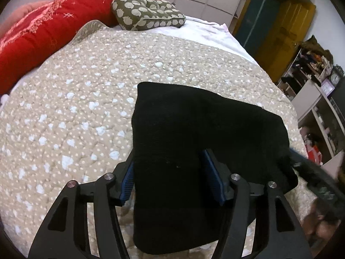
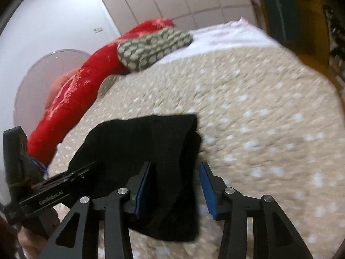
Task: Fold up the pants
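While folded, pants (image 1: pixel 194 129) between spread fingers (image 1: pixel 212 172).

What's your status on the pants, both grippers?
Left gripper open, astride the folded black pants. Right gripper open over their edge. Pants compact on the quilt. Nothing blocking.

Beige dotted quilt (image 1: pixel 86 99) covers the bed — red duvet (image 1: pixel 43 28), cluttered shelves (image 1: pixel 312 82) beside.

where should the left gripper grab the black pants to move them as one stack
Grip the near folded edge of the black pants, coming from the front along the quilt. The left gripper already straddles that edge with its jaws open, and the layers there are stacked, so one pinch probably catches all of them.
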Tool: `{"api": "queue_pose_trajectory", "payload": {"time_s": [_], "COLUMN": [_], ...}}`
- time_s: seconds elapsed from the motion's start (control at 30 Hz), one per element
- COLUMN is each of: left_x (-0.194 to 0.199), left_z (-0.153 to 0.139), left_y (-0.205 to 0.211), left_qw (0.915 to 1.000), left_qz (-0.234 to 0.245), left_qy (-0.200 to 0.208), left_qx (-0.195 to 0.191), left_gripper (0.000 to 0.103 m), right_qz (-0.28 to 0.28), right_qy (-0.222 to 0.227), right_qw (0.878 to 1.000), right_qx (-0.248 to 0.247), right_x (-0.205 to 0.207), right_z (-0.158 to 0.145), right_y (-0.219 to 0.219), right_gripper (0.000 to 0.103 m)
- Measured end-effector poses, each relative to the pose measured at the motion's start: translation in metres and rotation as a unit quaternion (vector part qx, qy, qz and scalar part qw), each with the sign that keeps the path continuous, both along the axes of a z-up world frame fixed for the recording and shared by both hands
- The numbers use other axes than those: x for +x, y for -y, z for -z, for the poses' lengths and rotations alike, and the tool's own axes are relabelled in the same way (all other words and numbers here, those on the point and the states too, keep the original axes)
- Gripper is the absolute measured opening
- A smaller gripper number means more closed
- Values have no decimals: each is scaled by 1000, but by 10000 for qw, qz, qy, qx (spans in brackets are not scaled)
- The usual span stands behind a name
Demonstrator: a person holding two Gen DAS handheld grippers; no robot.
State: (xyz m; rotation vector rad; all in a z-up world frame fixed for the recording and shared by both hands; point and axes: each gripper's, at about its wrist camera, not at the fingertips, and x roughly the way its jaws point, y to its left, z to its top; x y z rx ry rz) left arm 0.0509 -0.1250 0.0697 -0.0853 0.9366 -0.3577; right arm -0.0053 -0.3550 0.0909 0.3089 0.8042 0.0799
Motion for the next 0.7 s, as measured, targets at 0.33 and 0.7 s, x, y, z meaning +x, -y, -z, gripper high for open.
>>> {"api": "queue_pose_trajectory", "payload": {"time_s": [0.33, 0.7], "left_x": [8, 12], "left_z": [-1, 0], "left_y": [8, 18], "left_qw": [9998, 9988], "left_qz": [-98, -108], "left_qy": [-31, 11], "left_qx": [195, 487], "left_gripper": [65, 71], "right_qz": [-883, -737], "right_qy": [193, 212], "right_qw": [9920, 9925], "right_qx": [-880, -948], "right_x": [-11, -1], "right_z": [-26, -21], "right_y": [-42, -37], "right_gripper": [34, 33]}}
